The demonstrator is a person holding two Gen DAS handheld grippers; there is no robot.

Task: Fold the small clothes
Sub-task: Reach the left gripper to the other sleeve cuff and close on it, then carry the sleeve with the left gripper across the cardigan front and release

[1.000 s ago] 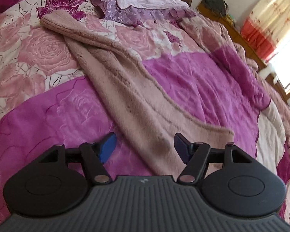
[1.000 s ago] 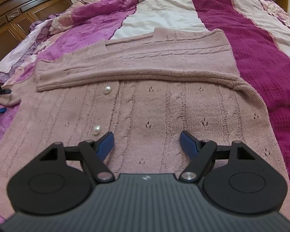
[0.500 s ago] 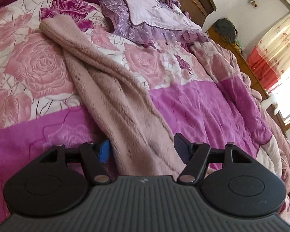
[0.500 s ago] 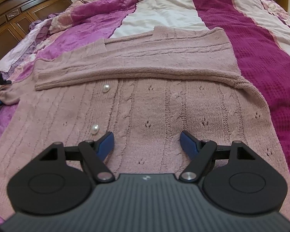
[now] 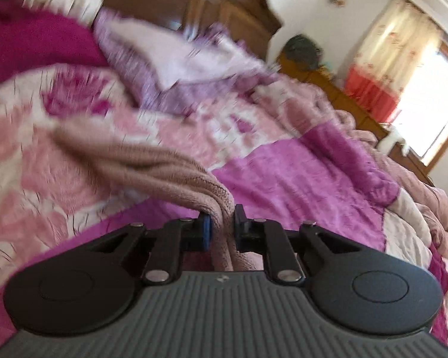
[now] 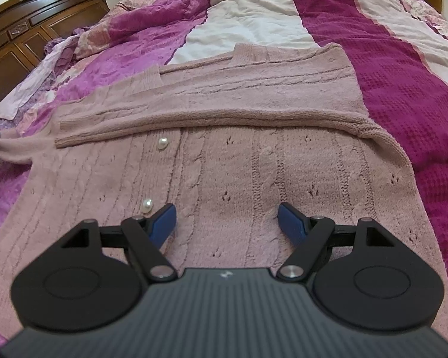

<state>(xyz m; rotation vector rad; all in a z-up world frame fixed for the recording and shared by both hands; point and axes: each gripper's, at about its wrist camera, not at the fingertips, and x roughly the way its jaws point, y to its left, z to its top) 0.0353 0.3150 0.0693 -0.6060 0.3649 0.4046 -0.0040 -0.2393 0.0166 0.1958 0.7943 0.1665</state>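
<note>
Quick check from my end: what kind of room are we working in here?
A bedroom, most likely. The sweater lies on a bed with a pink and purple quilt, a pillow sits by the wooden headboard, and a curtained window lights the side.

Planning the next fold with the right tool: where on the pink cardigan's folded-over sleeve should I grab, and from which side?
Probably the cuff end of the folded-over sleeve on the pink cardigan, approached from the picture's left. That end lies free and flat on the body beside the upper pearl button; the other end merges into the shoulder. The right tool hangs open above the body.
</note>
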